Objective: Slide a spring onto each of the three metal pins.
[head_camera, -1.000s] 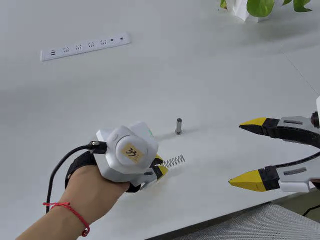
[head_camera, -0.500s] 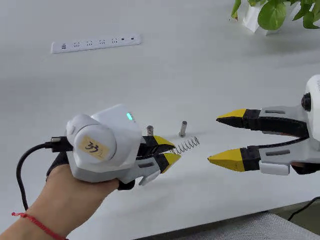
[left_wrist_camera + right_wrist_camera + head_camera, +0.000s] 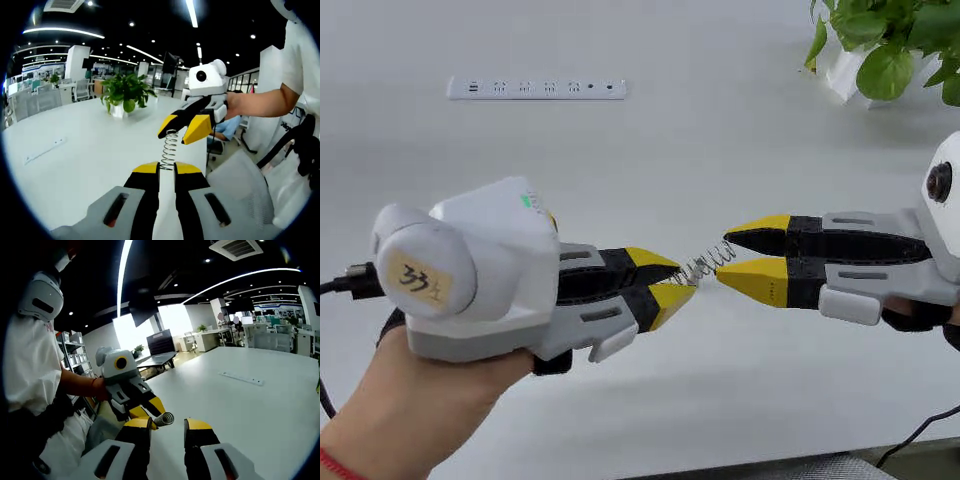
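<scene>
A small metal spring [image 3: 705, 267] hangs in the air above the white table [image 3: 700, 150], held horizontally. My left gripper [image 3: 680, 280] is shut on its near end; the left gripper view has the spring [image 3: 170, 147] rising from my closed yellow tips [image 3: 167, 167]. My right gripper [image 3: 738, 256] faces it from the right, jaws apart, with the spring's free end between its yellow tips. In the right gripper view the spring's round end [image 3: 164, 419] sits between my open jaws [image 3: 167, 424], close to the left one. There the left gripper [image 3: 156, 411] points straight at me.
A white power strip [image 3: 535, 88] lies at the far side of the table. A potted plant [image 3: 885, 50] stands at the far right corner. The table's front edge [image 3: 770, 468] runs just below the grippers. The person's hand [image 3: 410, 400] holds the left gripper.
The left gripper has lifted the spring off the table and carried it right. The right gripper has come left, and its jaws have narrowed around the spring's free end.
</scene>
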{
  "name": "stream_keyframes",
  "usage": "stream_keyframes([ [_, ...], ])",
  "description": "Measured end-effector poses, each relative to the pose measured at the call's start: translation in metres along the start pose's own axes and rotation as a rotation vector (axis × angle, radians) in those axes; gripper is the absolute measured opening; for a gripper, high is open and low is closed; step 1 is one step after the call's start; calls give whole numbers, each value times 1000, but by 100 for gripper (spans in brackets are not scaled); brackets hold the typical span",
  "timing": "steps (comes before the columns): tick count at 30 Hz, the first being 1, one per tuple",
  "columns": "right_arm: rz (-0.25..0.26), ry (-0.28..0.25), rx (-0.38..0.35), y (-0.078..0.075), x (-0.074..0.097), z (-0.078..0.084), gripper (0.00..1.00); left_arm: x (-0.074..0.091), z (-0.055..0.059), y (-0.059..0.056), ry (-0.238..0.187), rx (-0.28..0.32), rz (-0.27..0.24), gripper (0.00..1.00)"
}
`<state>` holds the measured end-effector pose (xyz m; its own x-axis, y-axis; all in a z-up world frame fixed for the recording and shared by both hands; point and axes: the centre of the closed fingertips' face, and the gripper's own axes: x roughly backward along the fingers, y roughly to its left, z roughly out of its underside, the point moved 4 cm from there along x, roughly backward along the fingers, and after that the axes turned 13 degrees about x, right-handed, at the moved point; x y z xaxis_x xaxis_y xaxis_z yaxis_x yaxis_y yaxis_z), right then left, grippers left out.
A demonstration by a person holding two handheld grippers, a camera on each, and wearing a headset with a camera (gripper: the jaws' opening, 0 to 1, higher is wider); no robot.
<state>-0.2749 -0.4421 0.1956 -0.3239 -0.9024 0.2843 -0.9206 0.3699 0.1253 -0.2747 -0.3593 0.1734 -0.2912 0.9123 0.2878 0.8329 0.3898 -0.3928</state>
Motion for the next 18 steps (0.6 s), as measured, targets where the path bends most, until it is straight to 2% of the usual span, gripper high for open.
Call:
stream_keyframes([
  [3,-4,-37,-24,1,-3,-6,18,1,-2,-2,-18,8,7,7],
  [7,-5,-51,-33,2,-5,-8,9,1,-4,-5,-35,16,16,7],
  [18,-9,-64,-40,6,-3,-15,7,0,-4,-10,-51,20,34,7],
])
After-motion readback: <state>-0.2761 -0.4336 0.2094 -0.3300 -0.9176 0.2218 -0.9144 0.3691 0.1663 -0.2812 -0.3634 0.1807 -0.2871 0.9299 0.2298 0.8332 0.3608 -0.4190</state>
